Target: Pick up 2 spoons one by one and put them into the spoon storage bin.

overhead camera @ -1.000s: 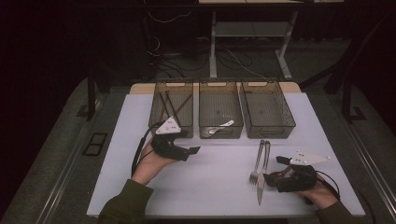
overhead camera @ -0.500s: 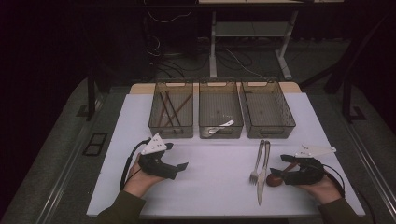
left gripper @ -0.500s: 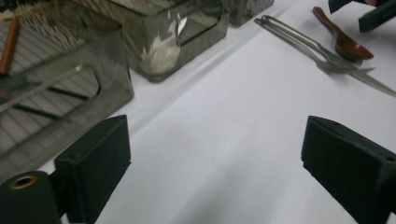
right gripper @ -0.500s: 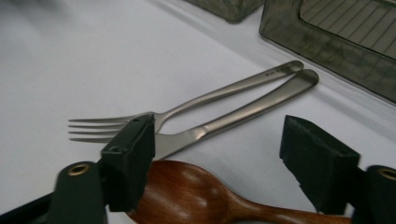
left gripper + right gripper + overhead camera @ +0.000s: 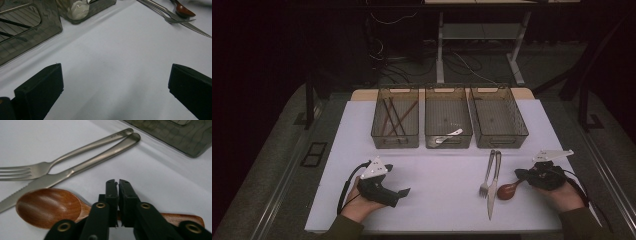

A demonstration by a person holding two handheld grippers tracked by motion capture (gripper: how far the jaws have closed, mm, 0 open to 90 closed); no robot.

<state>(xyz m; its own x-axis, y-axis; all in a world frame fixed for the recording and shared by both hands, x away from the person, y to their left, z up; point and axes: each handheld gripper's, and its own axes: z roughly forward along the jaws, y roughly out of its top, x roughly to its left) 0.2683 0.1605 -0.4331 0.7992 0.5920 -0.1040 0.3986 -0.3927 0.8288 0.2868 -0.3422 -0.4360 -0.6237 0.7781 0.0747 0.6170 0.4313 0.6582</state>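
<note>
A wooden spoon (image 5: 508, 190) lies on the white table (image 5: 437, 170) at the right, beside a steel fork (image 5: 487, 175) and knife (image 5: 493, 187). My right gripper (image 5: 521, 175) sits over the spoon's handle (image 5: 180, 218). Its jaws have just been closing and now stand together (image 5: 117, 182); the handle runs across beneath them, and whether it is pinched I cannot tell. My left gripper (image 5: 401, 194) rests low near the front left. Its jaws have just been opening and stand wide (image 5: 115, 72) with only bare table between them.
Three dark mesh bins stand in a row at the back: the left one (image 5: 395, 137) holds chopsticks, the middle one (image 5: 448, 142) a white spoon (image 5: 449, 136), and the right one (image 5: 498, 140) looks empty. A broad stretch of table lies between my hands.
My left hand has come back from the left bin toward the near edge and down, jaws spreading. My right hand has shifted slightly right and its jaws have closed over the spoon's handle.
</note>
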